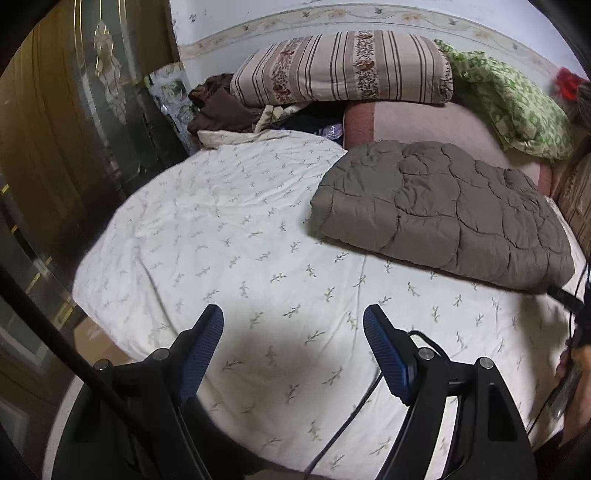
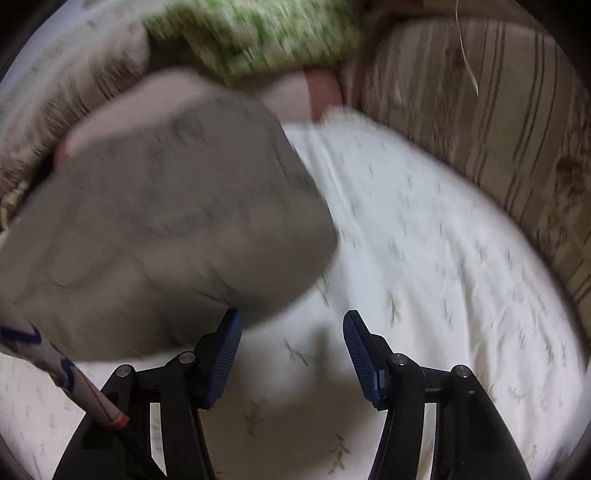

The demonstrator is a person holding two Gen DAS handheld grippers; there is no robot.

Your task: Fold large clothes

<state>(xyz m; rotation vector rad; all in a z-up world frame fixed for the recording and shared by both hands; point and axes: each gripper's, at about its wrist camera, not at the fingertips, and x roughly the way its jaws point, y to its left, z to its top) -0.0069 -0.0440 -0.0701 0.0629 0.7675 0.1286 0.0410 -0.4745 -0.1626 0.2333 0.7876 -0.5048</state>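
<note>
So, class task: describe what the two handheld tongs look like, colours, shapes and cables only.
Both the left tongs and right tongs have black angular frames, silver pivot bolts and ribbed blue pads. A thin black cable loops beside the left tongs.

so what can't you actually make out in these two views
- Right wrist view: motion blur smears the grey quilted piece and green patterned bedding; stitching and folds unreadable.
- Left wrist view: the dark heap behind the striped folded quilt is partly hidden; what the items are is unclear.
- Left wrist view: the red object is cut off by the lens edge.
- Neither view shows what garment the grey piece is.
</note>
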